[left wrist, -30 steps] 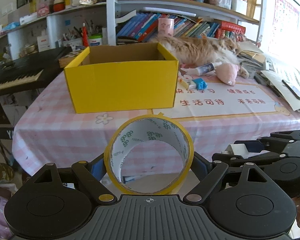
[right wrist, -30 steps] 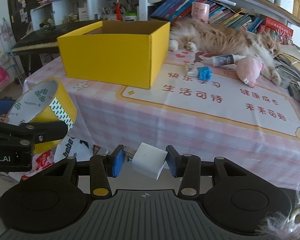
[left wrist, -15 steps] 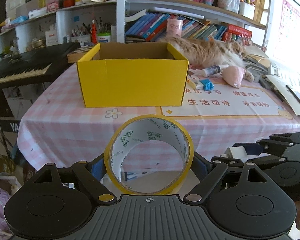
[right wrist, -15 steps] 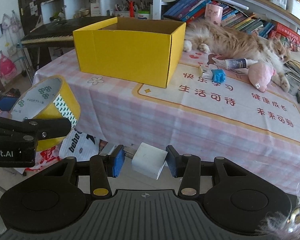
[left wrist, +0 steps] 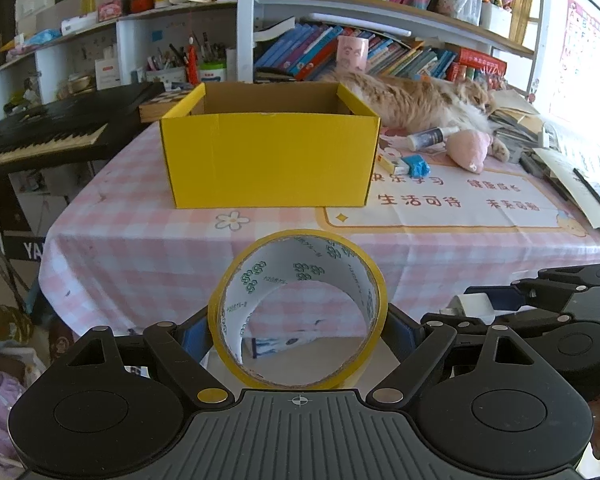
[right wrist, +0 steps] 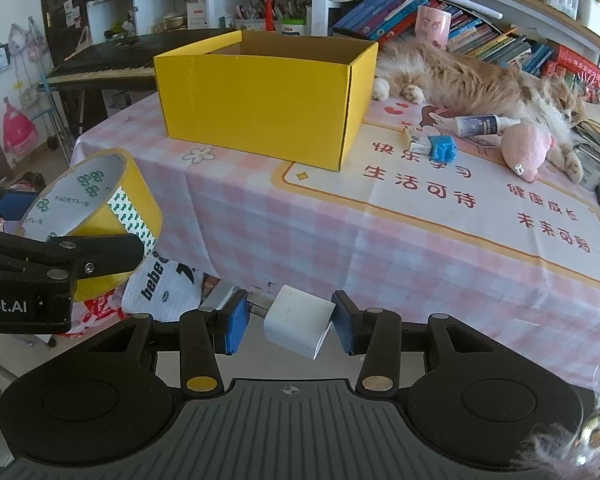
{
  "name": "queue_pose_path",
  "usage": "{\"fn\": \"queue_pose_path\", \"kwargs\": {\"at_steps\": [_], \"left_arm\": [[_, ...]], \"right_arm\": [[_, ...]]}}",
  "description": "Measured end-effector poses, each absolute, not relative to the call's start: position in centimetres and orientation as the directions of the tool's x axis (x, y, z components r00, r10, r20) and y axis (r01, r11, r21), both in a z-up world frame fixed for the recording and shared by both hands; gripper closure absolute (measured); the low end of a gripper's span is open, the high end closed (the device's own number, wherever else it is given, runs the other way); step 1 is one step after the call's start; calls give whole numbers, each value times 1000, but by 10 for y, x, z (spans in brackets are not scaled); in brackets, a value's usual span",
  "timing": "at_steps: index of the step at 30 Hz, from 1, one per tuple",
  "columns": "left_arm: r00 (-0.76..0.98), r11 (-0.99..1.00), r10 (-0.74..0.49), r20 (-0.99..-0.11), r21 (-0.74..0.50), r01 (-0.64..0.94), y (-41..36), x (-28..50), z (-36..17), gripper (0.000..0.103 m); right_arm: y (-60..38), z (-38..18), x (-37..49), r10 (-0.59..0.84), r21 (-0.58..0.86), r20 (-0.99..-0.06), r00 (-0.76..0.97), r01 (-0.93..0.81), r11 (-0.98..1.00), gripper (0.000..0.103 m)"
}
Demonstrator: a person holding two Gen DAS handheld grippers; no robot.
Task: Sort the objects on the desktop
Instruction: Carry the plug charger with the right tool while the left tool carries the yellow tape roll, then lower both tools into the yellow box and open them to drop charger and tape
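Both grippers had drawn back from the box [left wrist: 270, 160], which lay ahead of the jaws. Left gripper [left wrist: 298, 330] clamped the tape [left wrist: 298, 308], its hole facing forward; right gripper [right wrist: 286, 322] clamped the charger [right wrist: 298, 322].

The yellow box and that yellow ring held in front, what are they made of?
The yellow box looks like matte corrugated cardboard: brown inside walls, folded edges. The ring is a tape roll, seemingly glossy plastic tape wound on a printed white core, likely card.
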State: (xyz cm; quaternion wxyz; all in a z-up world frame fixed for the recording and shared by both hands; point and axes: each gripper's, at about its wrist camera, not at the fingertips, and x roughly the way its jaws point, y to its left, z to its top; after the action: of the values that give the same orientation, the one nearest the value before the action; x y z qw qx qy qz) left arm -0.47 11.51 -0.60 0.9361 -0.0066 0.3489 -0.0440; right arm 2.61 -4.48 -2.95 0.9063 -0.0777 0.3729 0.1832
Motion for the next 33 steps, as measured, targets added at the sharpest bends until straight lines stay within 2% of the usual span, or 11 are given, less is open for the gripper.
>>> {"fn": "queue_pose_path", "kwargs": {"at_steps": [12, 18, 33], "left_arm": [[769, 999, -51, -638, -37, 36, 128, -10, 0, 16], [783, 999, -37, -621, -24, 28, 135, 0, 8, 16], [881, 1000, 2, -473, 1, -1, 144, 81, 62, 16]], "right_arm": [[-32, -25, 30, 300, -9, -700, 648, -428, 904, 61], [-30, -10, 44, 315, -16, -670, 672, -437, 899, 61], [-22, 53, 126, 416, -25, -560, 716, -517, 856, 61]]}}
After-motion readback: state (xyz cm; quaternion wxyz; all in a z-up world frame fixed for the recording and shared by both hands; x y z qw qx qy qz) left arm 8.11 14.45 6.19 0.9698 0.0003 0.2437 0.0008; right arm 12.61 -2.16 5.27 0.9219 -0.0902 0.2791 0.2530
